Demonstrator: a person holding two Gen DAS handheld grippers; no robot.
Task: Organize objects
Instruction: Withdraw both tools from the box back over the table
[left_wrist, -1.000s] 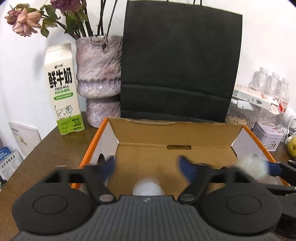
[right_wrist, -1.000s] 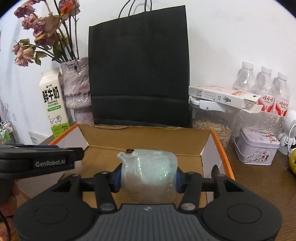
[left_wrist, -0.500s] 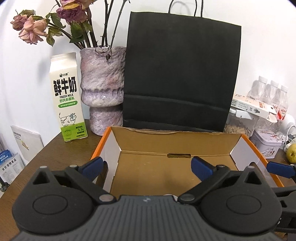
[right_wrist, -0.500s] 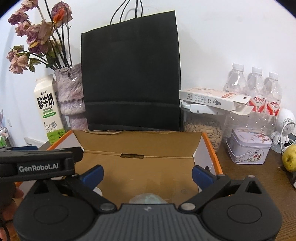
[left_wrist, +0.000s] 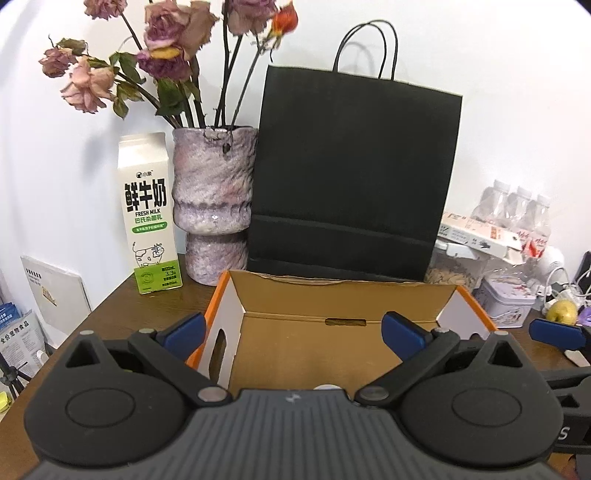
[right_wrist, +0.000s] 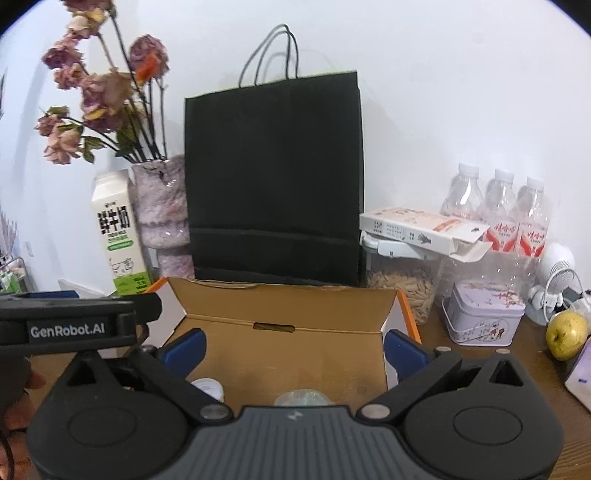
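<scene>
Both the left gripper (left_wrist: 293, 328) and right gripper (right_wrist: 293, 349) hold jaws wide, empty, above the cardboard box (right_wrist: 295, 343).

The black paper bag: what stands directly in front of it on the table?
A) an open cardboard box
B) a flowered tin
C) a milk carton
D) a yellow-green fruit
A: the open cardboard box, brown inside with orange edges, stands right in front of the black paper bag.

**The count on the table**

One open cardboard box (right_wrist: 288, 350), one black paper bag (right_wrist: 273, 177), one milk carton (left_wrist: 149, 214), one vase (left_wrist: 214, 199) of dried flowers, three water bottles (right_wrist: 496, 206), one tin (right_wrist: 484, 317), one yellow fruit (right_wrist: 565, 334), two grippers.
</scene>
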